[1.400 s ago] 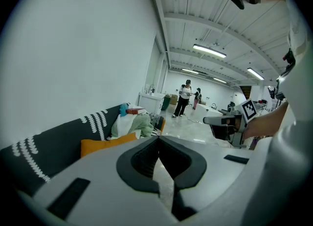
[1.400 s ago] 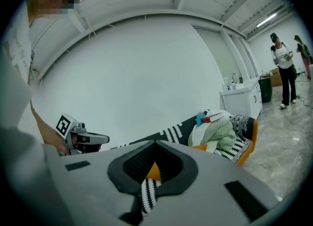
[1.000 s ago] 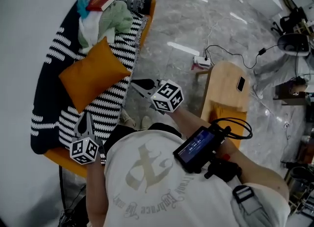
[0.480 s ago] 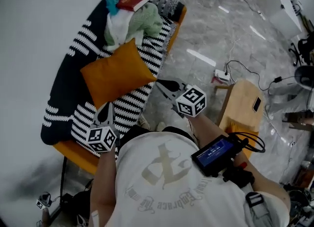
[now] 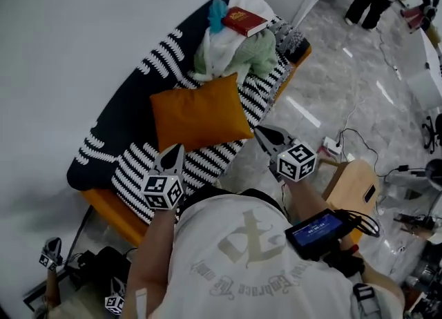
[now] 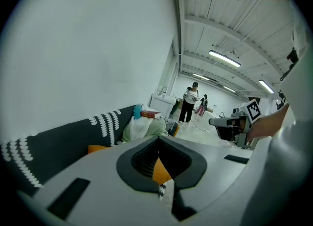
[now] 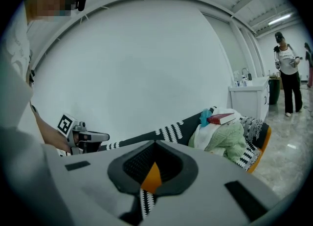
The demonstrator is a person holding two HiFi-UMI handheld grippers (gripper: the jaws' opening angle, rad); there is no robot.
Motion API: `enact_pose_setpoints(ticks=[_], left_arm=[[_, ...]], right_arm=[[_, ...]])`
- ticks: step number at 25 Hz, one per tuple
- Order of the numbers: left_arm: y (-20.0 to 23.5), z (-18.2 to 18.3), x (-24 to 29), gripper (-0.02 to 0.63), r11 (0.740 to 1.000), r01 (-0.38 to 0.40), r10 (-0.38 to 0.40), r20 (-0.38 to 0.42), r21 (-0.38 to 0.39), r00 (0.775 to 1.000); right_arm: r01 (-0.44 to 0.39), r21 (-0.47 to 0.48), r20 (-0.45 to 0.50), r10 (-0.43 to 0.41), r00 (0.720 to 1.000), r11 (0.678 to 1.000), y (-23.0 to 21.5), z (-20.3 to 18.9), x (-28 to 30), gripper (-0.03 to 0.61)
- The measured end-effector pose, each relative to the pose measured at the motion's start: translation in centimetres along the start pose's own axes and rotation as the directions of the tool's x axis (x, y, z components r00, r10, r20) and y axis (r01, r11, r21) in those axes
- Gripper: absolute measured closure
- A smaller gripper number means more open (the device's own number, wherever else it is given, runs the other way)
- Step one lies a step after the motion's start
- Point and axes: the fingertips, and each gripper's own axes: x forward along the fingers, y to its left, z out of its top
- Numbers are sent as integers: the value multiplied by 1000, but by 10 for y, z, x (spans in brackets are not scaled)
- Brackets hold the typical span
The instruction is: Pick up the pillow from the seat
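Meanwhile the left gripper and right gripper, both closed and empty, hover near the pillow on the seat

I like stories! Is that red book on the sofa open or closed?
Closed. The red book lies flat on the pile of clothes, its cover shut, with only page edges showing.

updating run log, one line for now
phase: pre-grasp | left gripper: shut, empty | right gripper: shut, empty | pillow: on seat, untouched
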Motion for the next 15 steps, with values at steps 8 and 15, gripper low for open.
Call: enact_pose_setpoints(ticks=[8, 15], left_arm=[[46, 16, -1, 604, 1000, 1, 0, 20, -21, 1000], [72, 17, -8, 604, 998, -30, 31, 10, -47, 999]], right_arm=[[9, -27, -37, -10, 999, 1000, 8, 20, 44, 565], [7, -35, -90, -11, 996, 999, 5, 26, 71, 565]])
